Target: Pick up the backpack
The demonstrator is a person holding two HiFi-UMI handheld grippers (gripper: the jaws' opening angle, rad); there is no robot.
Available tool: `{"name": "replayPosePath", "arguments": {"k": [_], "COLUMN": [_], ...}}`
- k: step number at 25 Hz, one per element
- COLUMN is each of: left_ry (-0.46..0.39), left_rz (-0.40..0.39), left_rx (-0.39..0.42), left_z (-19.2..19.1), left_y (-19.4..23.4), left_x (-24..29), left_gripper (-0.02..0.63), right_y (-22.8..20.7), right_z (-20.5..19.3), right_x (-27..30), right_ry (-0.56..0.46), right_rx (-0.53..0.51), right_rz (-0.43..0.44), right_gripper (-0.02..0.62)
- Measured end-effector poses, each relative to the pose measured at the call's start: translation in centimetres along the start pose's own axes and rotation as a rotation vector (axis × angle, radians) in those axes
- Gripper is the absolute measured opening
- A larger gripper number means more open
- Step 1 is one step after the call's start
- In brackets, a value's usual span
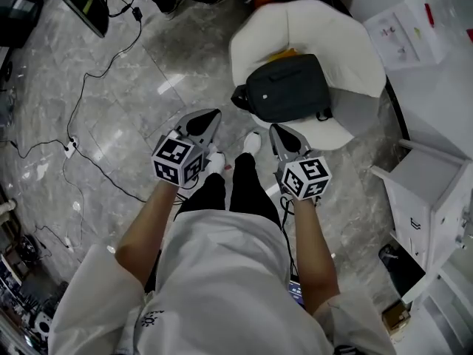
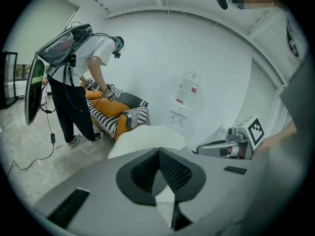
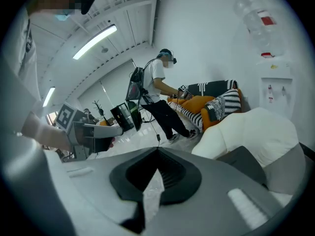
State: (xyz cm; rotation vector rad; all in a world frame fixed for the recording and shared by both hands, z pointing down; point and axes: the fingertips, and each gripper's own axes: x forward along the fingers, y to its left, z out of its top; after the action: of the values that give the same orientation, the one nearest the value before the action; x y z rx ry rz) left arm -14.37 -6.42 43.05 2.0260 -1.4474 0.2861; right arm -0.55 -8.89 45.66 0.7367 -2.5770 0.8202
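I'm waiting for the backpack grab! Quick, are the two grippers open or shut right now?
Left gripper: jaws closed, holding nothing.
Right gripper: jaws closed, holding nothing.

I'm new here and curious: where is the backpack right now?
In the head view, the black backpack lies on the white armchair, upper right of centre, just beyond the right gripper.

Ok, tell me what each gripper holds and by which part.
Nothing: the left gripper and right gripper have shut, empty jaws, short of the black fabric backpack on the white round armchair.
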Motion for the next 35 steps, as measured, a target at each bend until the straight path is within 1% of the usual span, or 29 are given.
{"name": "replayPosePath", "arguments": {"k": [4, 8, 13, 16, 20, 22, 25, 29, 32, 35], "left_ry": [0.036, 0.073, 0.121, 0.162, 0.219, 0.251, 0.302, 0.343, 0.361, 0.379], "left_rz": [0.035, 0.051, 0.061, 0.058, 0.054, 0.04, 0.009, -0.011, -0.023, -0.037], "left_rx": [-0.016, -0.011, -0.02, -0.02, -0.028, -0.031, -0.014, -0.005, 0.023, 0.073], "left_z": [-0.4, -1.0, -2.5, -4.0, -6.4, -8.0, -10.5, -13.4, -15.0, -16.7], "left_y": [0.5, 1.0, 2.0, 2.9, 5.6, 6.9, 8.8, 11.3, 13.0, 14.1], "left_x": [3.1, 5.7, 8.1, 9.8, 11.8, 12.8, 14.4, 16.3, 17.6, 18.6], "left_gripper": [-0.003, -0.003, -0.003, -0.003, -0.003, -0.003, -0.003, -0.003, -0.003, -0.003], "right_y": [-2.5, -5.0, -6.8, -8.0, -9.2, -9.8, -10.5, -10.9, -11.0, -11.3], "right_z": [-0.7, -1.5, -3.2, -4.5, -6.8, -8.3, -10.5, -14.0, -16.9, -19.7], "right_x": [2.0, 3.9, 5.9, 7.1, 9.4, 10.5, 12.3, 15.0, 17.3, 19.1], "right_ry": [0.039, 0.069, 0.117, 0.142, 0.179, 0.202, 0.221, 0.245, 0.291, 0.346], "right_rx": [-0.004, 0.003, 0.005, 0.026, 0.052, 0.062, 0.088, 0.134, 0.124, 0.105], "right_rz": [0.033, 0.056, 0.06, 0.038, 0.001, -0.024, -0.069, -0.115, -0.137, -0.17], "right_gripper": [0.002, 0.003, 0.003, 0.003, 0.002, 0.003, 0.003, 0.003, 0.003, 0.003]}}
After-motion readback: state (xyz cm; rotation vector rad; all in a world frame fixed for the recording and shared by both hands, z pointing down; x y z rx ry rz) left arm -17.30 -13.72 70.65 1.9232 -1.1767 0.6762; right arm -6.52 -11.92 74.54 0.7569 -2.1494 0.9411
